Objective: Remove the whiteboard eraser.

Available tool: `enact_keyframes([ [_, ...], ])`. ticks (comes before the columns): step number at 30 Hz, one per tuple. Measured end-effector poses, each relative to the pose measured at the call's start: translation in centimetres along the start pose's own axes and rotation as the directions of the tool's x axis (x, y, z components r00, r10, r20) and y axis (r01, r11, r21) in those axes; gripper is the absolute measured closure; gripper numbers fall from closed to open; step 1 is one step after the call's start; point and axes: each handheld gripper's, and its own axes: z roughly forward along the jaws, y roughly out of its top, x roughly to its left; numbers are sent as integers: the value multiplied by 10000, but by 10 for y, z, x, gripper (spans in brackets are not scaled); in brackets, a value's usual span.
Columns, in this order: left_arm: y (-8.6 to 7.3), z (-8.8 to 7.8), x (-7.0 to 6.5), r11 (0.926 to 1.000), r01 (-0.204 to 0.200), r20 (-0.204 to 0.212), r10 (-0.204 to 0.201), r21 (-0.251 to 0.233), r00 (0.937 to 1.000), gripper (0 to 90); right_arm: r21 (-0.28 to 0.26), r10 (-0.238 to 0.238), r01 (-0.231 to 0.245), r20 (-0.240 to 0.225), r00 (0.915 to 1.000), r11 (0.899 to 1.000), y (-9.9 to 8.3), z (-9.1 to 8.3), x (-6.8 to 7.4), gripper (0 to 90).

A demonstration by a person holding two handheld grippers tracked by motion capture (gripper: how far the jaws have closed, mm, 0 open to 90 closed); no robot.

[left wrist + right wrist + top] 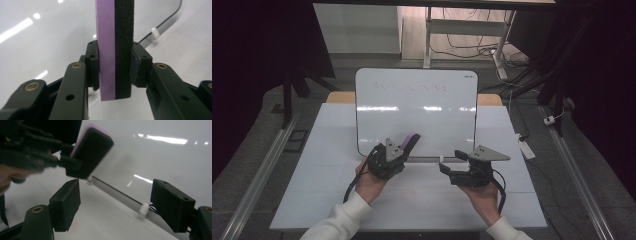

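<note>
white surface (327,190) carries a whiteboard (417,120), propped and leaning back, faint squiggle near its top edge. left gripper (399,150) sits at the board's lower left edge, fingers (92,62) clamped on an eraser (115,50), purple back against one finger, black foam against the other, eraser sticking out over the board face. right gripper (451,162) just off the board's bottom edge, fingers (66,203) spread wide, nothing between them. small white clip (144,209) on the board's lower edge.
</note>
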Motion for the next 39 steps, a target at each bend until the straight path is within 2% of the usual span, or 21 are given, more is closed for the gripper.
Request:
enact_keyframes([
  [2,0,1,-5,9999,-129,-8,129,-41,9999,640,67,-26,26,42,10000,10000,3,5,4,244],
  [6,1,2,-15,9993,-367,41,367,-77,9993,640,142,193,-190,-196,9996,9997,5,15,8,241],
  [12,1,2,-23,9985,-489,151,492,-229,9987,640,316,848,-842,-179,9962,9959,12,35,16,233],
  [16,0,-2,-25,9980,-482,418,498,-397,9979,639,289,992,-982,-363,9944,9947,13,44,16,232],
  [19,0,-4,-28,9975,-461,626,495,-533,9968,639,225,1446,-1432,-916,9852,9894,12,47,11,232],
  [23,1,-5,-31,9964,-513,703,561,-679,9959,639,247,1566,-1550,-930,9833,9876,11,51,12,233],
  [26,1,-6,-33,9959,-456,913,527,-780,9944,638,246,1873,-1857,-1095,9762,9823,10,53,9,241],
  [27,1,-7,-34,9957,-475,910,547,-793,9943,638,257,2044,-2028,-1256,9708,9789,9,53,6,255],
  [28,2,-7,-35,9954,-517,942,592,-804,9938,638,257,2044,-2028,-1256,9708,9789,9,53,6,255],
  [31,2,-6,-36,9953,-503,965,582,-823,9936,636,216,2140,-2134,-1638,9630,9767,9,53,5,349],
  [34,2,-7,-34,9951,-390,1159,494,-905,9920,631,145,2164,-2174,-1820,9592,9760,9,53,3,376],
  [36,2,-7,-32,9950,-430,1501,563,-902,9871,593,32,2134,-2171,-1991,9565,9761,9,51,2,386],
  [38,2,-7,-29,9955,-452,1940,607,-829,9791,420,-63,1842,-1896,-2077,9607,9818,9,49,1,390],
  [39,1,-8,-25,9957,-511,2250,673,-771,9720,369,-112,1731,-1800,-2209,9598,9836,10,48,0,392],
])
